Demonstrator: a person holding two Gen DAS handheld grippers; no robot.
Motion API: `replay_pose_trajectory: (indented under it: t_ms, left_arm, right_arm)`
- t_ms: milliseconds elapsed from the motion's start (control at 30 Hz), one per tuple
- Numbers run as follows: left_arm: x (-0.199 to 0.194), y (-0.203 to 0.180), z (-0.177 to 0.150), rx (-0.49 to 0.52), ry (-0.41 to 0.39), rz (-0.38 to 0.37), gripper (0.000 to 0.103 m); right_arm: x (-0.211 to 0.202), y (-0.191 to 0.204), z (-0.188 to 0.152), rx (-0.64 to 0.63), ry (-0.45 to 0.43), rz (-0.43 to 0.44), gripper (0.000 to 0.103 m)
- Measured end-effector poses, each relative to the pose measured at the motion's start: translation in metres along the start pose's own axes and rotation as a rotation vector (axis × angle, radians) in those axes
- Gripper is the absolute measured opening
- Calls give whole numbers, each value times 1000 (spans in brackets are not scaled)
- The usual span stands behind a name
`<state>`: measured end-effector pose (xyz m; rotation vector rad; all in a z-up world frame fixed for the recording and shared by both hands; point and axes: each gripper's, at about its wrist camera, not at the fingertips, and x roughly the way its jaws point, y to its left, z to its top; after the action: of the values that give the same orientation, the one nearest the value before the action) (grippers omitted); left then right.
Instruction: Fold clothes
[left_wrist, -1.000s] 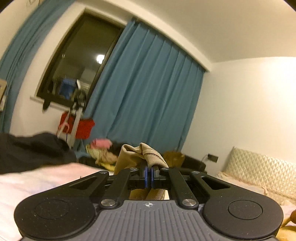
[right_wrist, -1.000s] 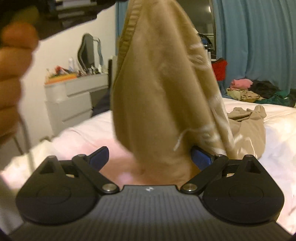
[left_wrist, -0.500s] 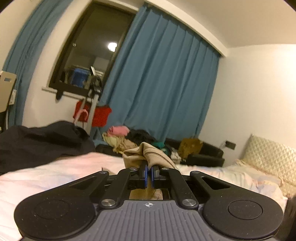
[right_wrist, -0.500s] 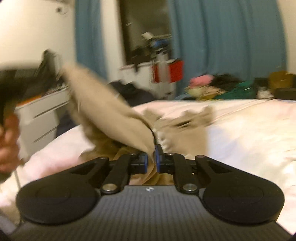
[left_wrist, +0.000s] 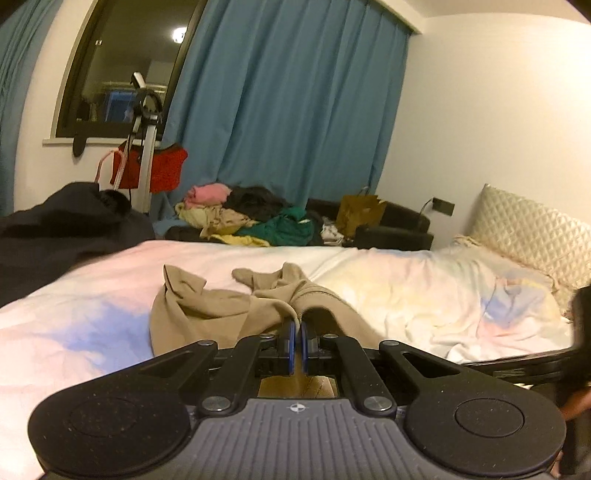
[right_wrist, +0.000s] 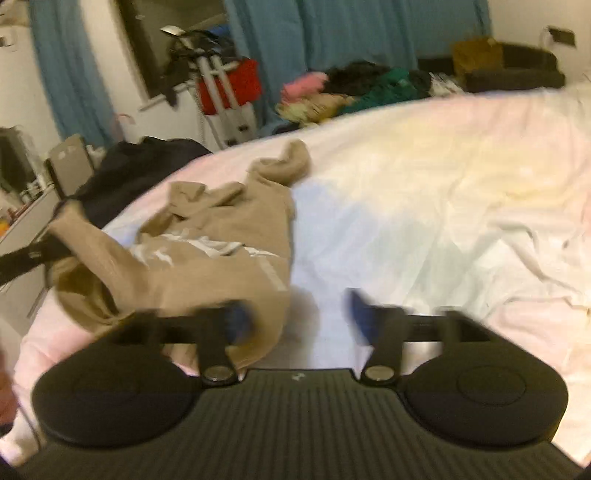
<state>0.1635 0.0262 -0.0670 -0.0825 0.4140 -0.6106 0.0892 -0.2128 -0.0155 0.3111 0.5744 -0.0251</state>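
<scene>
The right hand-held gripper (right_wrist: 299, 314) has just sprung wide, dropping the tan garment (right_wrist: 221, 251), which now lies crumpled near the bed's (right_wrist: 424, 206) left edge. The left hand-held gripper (left_wrist: 295, 345) stays pinched narrow on its edge, so spreading flat likely comes next.

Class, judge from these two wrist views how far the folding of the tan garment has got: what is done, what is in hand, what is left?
Done: the tan garment lies on the bed, but crumpled, with no neat fold showing. In hand: the left gripper is shut on one edge of it; the right gripper has just been opening, nothing between its jaws. Left: smoothing and every fold, plus the clothes pile beyond the bed.
</scene>
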Motion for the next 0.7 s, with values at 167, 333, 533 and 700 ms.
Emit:
replay_pose_trajectory:
  t_ms: [167,333,533,700]
  left_arm:
    - [2,4,-1,-38,-11,7,4]
    - [-14,2,7,-71,-97,-26,3]
    - [-36,12,18,-151,-206,-35,2]
    - [-53,14,27,-177,-278,-5,2]
  right_arm:
    - [-27,30,-4,-106,-165,79,92]
    - [-22,67,-25,-298,-186,106,92]
    - [7,90,-48,-457,-60,20,92]
    - [35,65,-42,-221,-39,-56,91]
